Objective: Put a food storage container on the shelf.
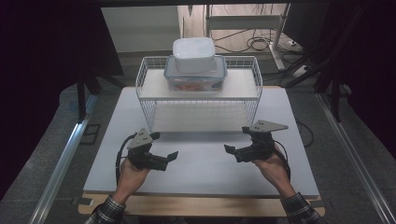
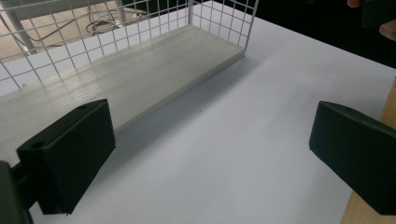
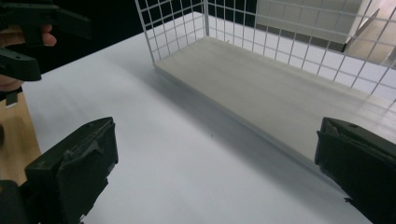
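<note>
A white table (image 1: 201,163) sits in a dim room with a grey floor (image 1: 51,135). At twelve o'clock the wire rack (image 1: 198,91) carries two stacked boxes (image 1: 195,65). The left gripper (image 1: 164,148) at seven and the right gripper (image 1: 237,139) at five gape wide, holding nothing.

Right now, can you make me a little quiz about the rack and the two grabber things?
1. True or false: the white lidded box sits on top of the clear food container.
2. Which shelf of the wire rack holds the containers: A) upper, B) lower?
3. Are the left gripper and right gripper holding anything?

Key: 1. true. 2. A; the lower shelf is bare. 3. No, both are open above the white table.
</note>
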`<state>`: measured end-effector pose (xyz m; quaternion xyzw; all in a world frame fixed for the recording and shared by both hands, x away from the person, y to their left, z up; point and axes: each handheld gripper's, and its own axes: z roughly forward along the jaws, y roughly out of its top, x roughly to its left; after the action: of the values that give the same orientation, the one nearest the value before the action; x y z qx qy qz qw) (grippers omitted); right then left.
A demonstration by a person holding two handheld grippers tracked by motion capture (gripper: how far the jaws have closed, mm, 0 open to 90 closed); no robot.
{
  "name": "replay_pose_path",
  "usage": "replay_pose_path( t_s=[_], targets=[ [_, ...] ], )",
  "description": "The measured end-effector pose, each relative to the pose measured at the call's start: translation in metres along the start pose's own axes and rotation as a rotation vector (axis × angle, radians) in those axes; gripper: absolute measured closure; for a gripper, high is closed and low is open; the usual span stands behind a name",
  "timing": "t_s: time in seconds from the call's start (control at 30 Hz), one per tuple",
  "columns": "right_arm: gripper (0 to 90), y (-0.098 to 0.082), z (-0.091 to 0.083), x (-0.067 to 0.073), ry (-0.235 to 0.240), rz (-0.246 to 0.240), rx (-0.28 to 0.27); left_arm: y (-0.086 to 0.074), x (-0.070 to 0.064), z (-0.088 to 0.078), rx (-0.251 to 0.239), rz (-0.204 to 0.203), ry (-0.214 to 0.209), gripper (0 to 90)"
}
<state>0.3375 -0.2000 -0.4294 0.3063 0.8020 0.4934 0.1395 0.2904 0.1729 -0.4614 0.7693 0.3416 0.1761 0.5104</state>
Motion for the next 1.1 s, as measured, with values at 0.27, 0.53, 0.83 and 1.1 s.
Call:
replay_pose_path(
  t_s=[0.27, 0.53, 0.83, 1.1],
  targets=[
    [0.0, -0.014, -0.003, 0.002, -0.015, -0.002, 0.023, -0.015, -0.004, -0.002, 0.034, 0.032, 0.042, 0.0],
    [0.0, -0.03, -0.006, 0.001, -0.031, 0.004, 0.046, -0.028, -0.006, -0.001, 0.068, 0.042, 0.062, 0.0],
    [0.0, -0.05, -0.011, -0.002, -0.054, 0.009, 0.068, -0.04, -0.011, 0.004, 0.106, 0.068, 0.077, 0.0],
    [0.0, -0.066, -0.01, -0.001, -0.066, 0.013, 0.103, -0.049, -0.014, 0.009, 0.145, 0.085, 0.083, 0.0]
  ],
)
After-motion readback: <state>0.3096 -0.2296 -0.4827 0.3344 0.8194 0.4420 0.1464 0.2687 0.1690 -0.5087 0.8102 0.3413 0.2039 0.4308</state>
